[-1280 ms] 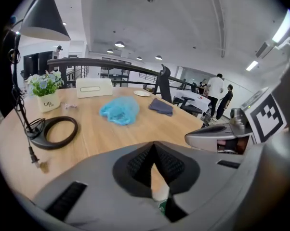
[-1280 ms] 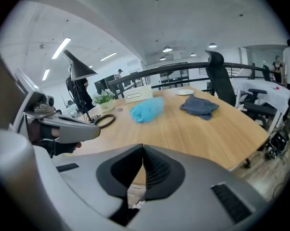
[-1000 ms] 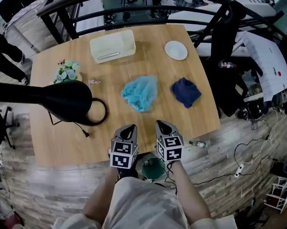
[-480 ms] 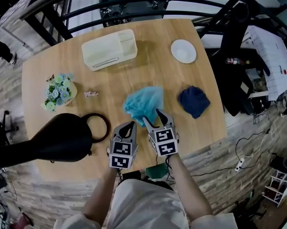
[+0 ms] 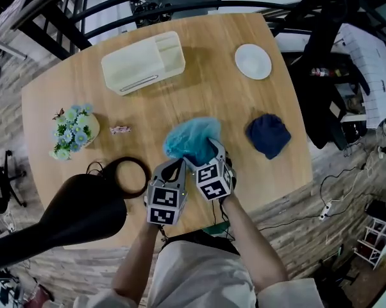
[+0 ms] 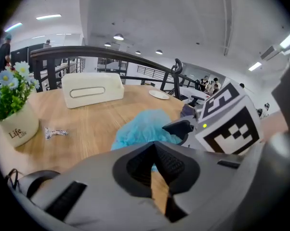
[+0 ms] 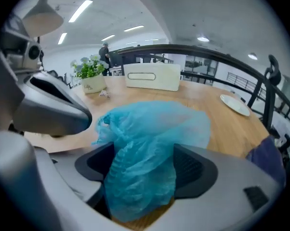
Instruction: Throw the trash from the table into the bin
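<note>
The biggest thing under me is the light wooden table (image 5: 199, 101), and I place everything by it. A large black cone-shaped object (image 5: 71, 220) lies across the table's near left corner and sticks out past the edge, with a black ring (image 5: 130, 175) on the wood at its narrow end. A long cream plastic box (image 5: 143, 61) sits toward the table's far edge.

The crumpled light-blue mesh cap (image 5: 192, 140), the trash I am after, lies on the table just in from the middle of the near edge. My right gripper (image 5: 209, 154) is over that near edge, pointing down at the cap. Its jaws have just been opening and now stand wide, with the near end of the cap bunched between them. The right pad stands clear of it. Whether the left pad touches it I cannot tell.

My left gripper (image 5: 175, 165) hangs just beside the right one, also over the near edge. Its jaw tips are together and nothing is in them.

A crumpled dark blue cloth (image 5: 268, 135) lies near the table's right edge. A small pale pot of blue and white flowers (image 5: 72, 130) stands near the left edge. A round white plate (image 5: 253, 61) sits at the far right corner. A small twisted candy wrapper (image 5: 121, 130) lies on the table's left half.
</note>
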Action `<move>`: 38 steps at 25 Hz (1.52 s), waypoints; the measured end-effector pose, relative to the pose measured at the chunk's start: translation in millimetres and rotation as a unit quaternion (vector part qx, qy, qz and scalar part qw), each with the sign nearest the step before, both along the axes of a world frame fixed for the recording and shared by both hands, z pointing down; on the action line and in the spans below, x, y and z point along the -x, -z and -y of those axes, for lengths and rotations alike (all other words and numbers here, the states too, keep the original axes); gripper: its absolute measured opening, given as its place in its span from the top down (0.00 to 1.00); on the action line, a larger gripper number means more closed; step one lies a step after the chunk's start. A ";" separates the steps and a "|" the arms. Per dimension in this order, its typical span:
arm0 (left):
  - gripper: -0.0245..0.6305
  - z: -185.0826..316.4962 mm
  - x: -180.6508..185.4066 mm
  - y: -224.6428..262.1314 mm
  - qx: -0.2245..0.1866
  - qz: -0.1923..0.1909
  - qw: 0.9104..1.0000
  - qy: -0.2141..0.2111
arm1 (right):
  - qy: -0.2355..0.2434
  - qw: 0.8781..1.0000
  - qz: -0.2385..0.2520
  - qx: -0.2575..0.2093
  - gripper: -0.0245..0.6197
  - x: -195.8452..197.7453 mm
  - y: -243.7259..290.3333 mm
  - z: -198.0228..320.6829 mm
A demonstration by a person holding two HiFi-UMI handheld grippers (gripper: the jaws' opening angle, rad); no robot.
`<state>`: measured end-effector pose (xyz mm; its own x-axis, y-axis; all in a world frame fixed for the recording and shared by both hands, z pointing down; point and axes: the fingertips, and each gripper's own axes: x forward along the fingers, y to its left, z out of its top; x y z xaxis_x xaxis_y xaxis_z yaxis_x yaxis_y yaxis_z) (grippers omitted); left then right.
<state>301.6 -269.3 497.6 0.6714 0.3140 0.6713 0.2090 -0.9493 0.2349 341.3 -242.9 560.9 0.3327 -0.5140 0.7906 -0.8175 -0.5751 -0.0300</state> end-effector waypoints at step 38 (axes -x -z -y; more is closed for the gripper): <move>0.93 -296.5 322.4 -39.0 -0.005 -0.007 0.999 0.051 | -0.101 0.993 -0.012 -0.067 0.91 348.4 -33.3 -366.4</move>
<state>-20.7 27.3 536.6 0.7091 0.2369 0.6641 0.1151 -0.9681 0.2224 -7.2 123.5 594.2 0.4583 -0.5348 0.7099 -0.6870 -0.7199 -0.0987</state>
